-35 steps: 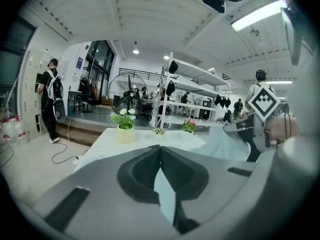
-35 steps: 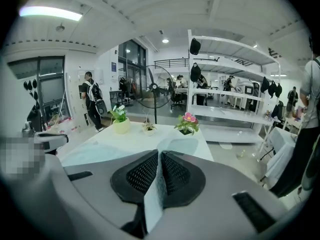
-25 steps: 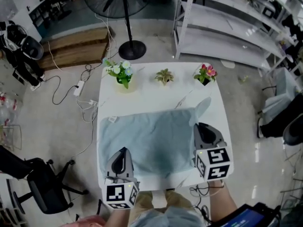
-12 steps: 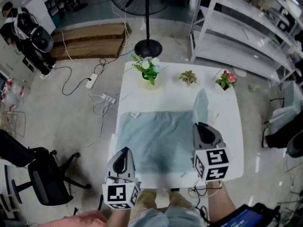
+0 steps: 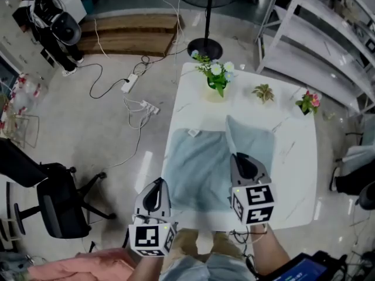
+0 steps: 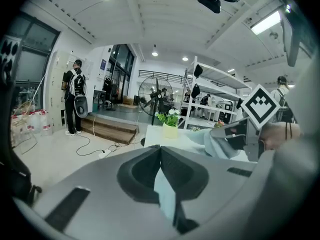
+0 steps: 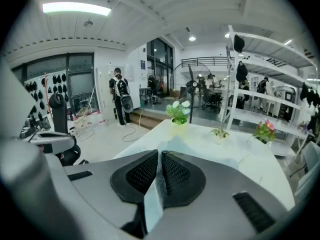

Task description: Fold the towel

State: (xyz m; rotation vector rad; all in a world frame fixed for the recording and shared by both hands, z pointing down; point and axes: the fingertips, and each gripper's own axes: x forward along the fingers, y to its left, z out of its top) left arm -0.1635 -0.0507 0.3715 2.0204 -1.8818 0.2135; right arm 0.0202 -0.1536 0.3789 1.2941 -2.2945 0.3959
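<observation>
Clamped with the left gripper (image 5: 156, 183) on the near-left corner of the towel (image 5: 196, 171). Pinched shut with the right gripper (image 5: 238, 157) on a lifted flap above its middle. Otherwise spread flat on the table (image 5: 296, 168). Beyond, at the far edge, three plants (image 5: 217, 78); behind, a fan (image 5: 205, 44).

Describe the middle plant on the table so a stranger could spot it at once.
Find the white table with the pale blue towel on it; three small plants line its far edge. The middle plant is a low tuft of green leaves with no blossoms, standing between the white-flowered plant and the pink-flowered plant.
</observation>
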